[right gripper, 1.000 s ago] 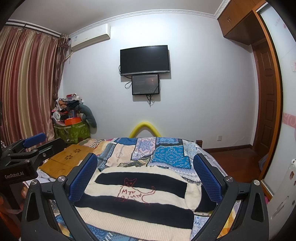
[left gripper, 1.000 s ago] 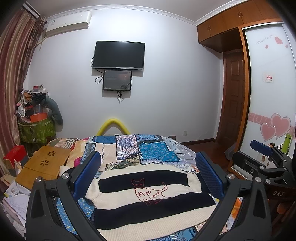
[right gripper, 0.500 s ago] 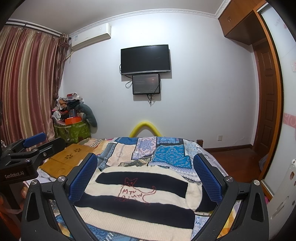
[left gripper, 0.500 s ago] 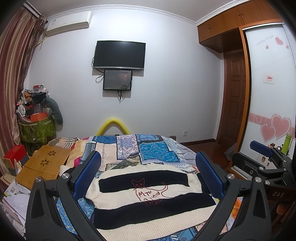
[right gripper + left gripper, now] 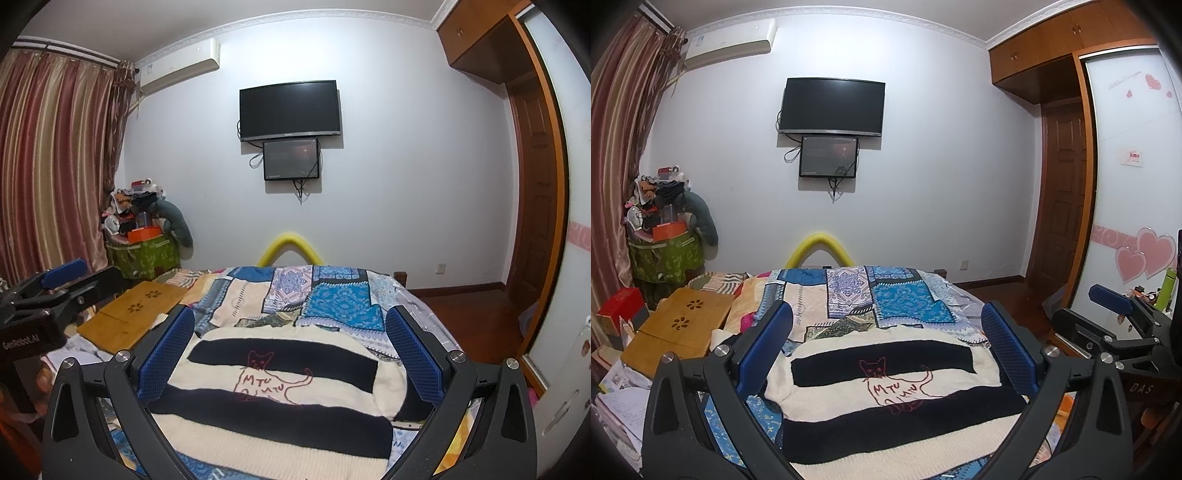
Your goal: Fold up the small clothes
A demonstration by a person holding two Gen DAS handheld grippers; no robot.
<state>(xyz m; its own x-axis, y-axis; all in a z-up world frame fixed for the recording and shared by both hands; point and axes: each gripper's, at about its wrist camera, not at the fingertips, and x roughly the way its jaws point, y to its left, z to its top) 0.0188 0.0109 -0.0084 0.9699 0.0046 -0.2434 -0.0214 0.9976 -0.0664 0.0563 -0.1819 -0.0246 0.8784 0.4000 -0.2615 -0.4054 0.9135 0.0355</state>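
Observation:
A cream and black striped sweater (image 5: 886,398) with a red cat outline lies flat on the patchwork bedspread (image 5: 882,295); it also shows in the right wrist view (image 5: 280,387). My left gripper (image 5: 886,347) is open and empty, held above the sweater's near part, its blue pads wide apart. My right gripper (image 5: 291,350) is open and empty too, above the same sweater. The right gripper shows at the right edge of the left wrist view (image 5: 1115,325), and the left gripper at the left edge of the right wrist view (image 5: 55,291).
A wooden lap desk (image 5: 679,325) lies at the bed's left. A green bin piled with clutter (image 5: 665,251) stands in the left corner. A yellow foam arch (image 5: 820,247) rises at the bed's far end. A wardrobe (image 5: 1130,184) stands on the right.

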